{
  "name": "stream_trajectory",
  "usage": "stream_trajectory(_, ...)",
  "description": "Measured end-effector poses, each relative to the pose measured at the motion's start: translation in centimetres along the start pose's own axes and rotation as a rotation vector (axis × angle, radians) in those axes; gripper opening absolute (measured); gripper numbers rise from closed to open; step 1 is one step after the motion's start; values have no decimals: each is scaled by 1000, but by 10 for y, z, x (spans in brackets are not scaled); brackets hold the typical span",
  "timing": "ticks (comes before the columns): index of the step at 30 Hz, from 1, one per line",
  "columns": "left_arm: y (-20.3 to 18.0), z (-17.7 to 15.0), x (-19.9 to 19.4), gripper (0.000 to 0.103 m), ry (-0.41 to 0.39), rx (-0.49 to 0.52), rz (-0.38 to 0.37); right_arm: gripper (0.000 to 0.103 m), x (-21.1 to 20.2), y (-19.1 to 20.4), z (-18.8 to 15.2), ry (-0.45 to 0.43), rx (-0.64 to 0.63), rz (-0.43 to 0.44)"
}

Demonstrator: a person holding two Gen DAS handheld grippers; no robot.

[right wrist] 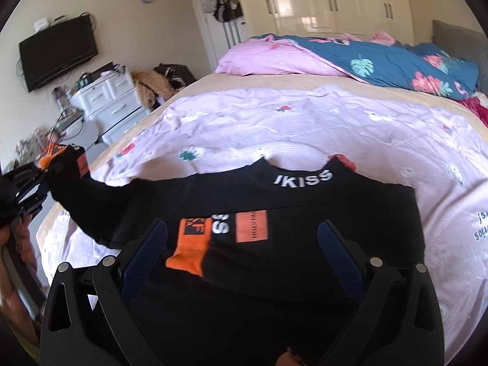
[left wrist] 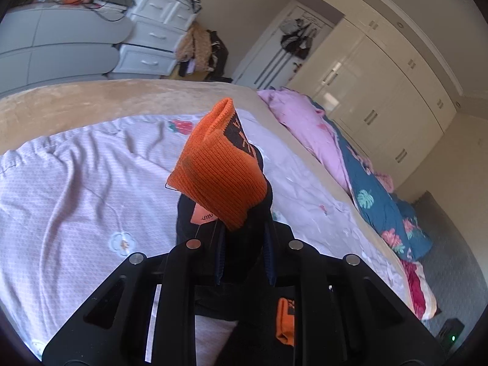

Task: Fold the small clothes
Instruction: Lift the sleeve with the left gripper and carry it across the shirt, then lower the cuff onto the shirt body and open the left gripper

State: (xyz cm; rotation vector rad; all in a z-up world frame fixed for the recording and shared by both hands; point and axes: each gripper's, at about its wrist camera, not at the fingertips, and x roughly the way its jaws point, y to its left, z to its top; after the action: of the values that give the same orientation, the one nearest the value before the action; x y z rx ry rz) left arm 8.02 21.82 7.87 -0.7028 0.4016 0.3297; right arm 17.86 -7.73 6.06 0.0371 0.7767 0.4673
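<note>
A small black sweater point(right wrist: 305, 207) with orange cuffs and white "IKISS" lettering lies on the lilac bed sheet point(right wrist: 305, 122). One sleeve is folded across its front, its orange cuff point(right wrist: 189, 253) near the middle. My left gripper point(left wrist: 244, 213) is shut on the other sleeve near its orange cuff point(left wrist: 219, 177) and holds it lifted above the bed; it shows at the left edge of the right wrist view point(right wrist: 45, 167). My right gripper point(right wrist: 241, 256) is open, its blue-padded fingers point(right wrist: 146, 256) spread just above the sweater's lower body.
A pink and teal floral duvet point(right wrist: 381, 61) is bunched at the bed's far side. White drawers point(right wrist: 106, 100) and a wall TV point(right wrist: 58, 52) stand past the bed's left edge. Wardrobes point(right wrist: 335, 0) line the far wall.
</note>
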Motion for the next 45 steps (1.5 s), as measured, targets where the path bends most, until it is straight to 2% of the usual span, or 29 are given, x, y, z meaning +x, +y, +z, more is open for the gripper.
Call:
stream_trajectory(13,-69,-37,9,13,60,185,-112,98,-21,-54,7,-43,128,-76)
stream_trajectory(20,-99,-63,16,13,119,290,-194,98,-31,-75,5,-57,181,-98)
stream_trajectory(26,-111,-77,25,13,154,356,-224,98,-35,-83,0,-56,209,-109)
stream_trajectory(36,-118,-93,43,13,238,391,-266,98,-34,-91,-5,-37,254,-111)
stream_trajectory(45,-131,-116,55,13,290,479,-277,98,-34,-107,-11,-22,308,-143)
